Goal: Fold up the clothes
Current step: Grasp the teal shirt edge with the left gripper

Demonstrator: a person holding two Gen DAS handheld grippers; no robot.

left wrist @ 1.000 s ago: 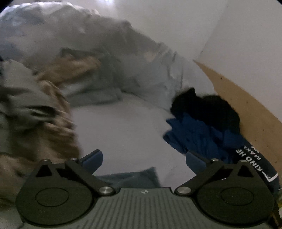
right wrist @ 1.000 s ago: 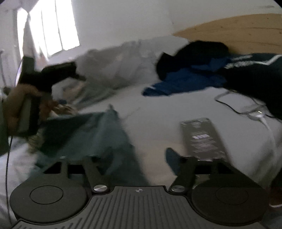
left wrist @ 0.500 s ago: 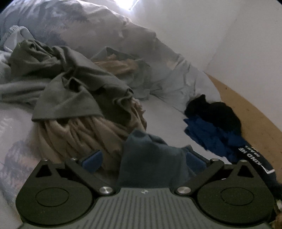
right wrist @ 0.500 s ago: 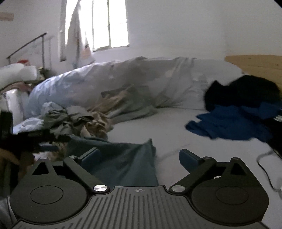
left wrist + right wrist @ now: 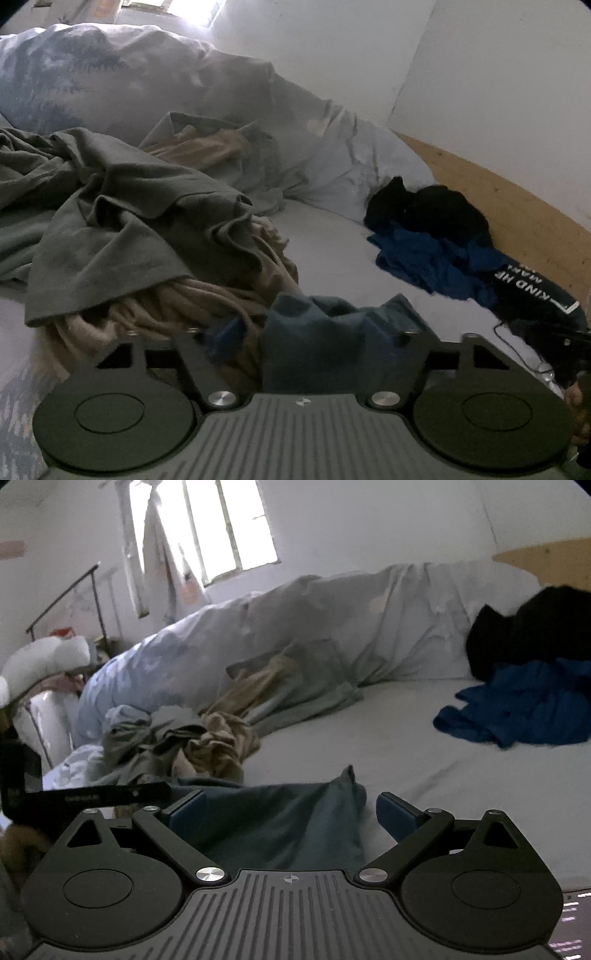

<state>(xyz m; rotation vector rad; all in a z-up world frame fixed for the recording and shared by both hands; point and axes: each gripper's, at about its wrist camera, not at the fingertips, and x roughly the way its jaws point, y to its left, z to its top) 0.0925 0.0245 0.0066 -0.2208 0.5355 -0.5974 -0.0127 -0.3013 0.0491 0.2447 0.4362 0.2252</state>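
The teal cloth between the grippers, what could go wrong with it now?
1. The teal cloth lies between the right gripper's open jaws, so it may slip out.
2. The left gripper sits right beside the beige garment and might snag it.

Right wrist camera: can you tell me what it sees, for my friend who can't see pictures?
The right gripper is open over a teal garment on a white bed. Behind are crumpled grey and tan clothes, a blue garment, a duvet and a bright window.

One teal garment [image 5: 280, 823], two hand-held grippers [image 5: 290, 812].
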